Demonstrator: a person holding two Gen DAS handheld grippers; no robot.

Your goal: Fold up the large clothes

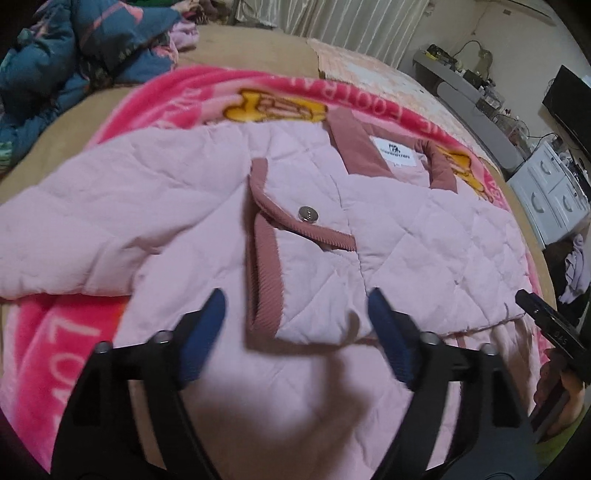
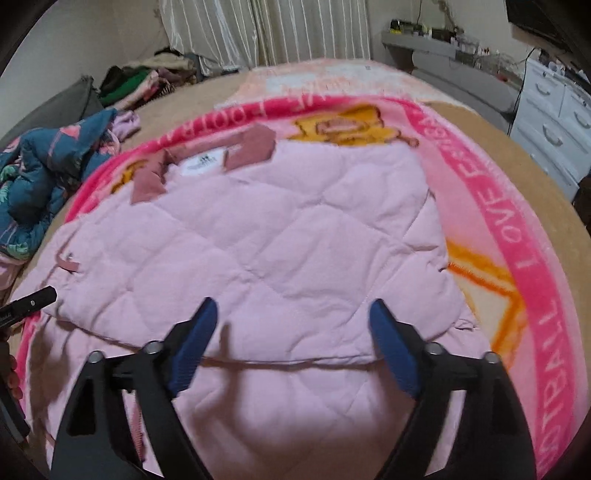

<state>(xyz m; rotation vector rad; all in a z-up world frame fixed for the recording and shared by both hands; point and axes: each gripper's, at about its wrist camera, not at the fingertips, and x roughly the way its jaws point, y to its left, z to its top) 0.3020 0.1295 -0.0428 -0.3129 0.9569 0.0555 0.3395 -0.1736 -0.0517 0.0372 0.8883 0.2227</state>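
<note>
Tan cloth covers the bed (image 2: 491, 147), which fills both views, and on it lies a bright pink blanket (image 2: 476, 173) with white lettering along its border and yellow cartoon figures. Spread over the middle of the blanket is the pale pink quilted jacket (image 1: 424, 229), lying flat with its collar (image 1: 354, 147) toward twelve o'clock in the left wrist view; the collar is a darker dusty pink ribbed fabric, and a white label (image 1: 397, 155) sits inside it. One sleeve runs out toward nine o'clock in that view, and a front panel edged with the same ribbed trim is folded across the chest, carrying a round metal snap (image 1: 306, 213). At ten o'clock in both views a heap of blue patterned clothing (image 1: 74, 55) rests on the bed, well apart from the jacket. Pale curtains (image 2: 266, 29) hang at twelve o'clock, and white drawers (image 2: 550, 122) stand at two to three o'clock beside the bed. The left gripper (image 1: 295, 306) hovers over the lower part of the jacket with its blue fingers (image 1: 210, 325) spread wide and nothing pinched between them. The right gripper (image 2: 291, 314) hangs over the jacket's folded lower edge, its blue fingers (image 2: 391, 347) likewise wide apart and clear of the cloth. In the left wrist view the right gripper's black tip shows at four o'clock; in the right wrist view the left one's tip shows at nine o'clock.
</note>
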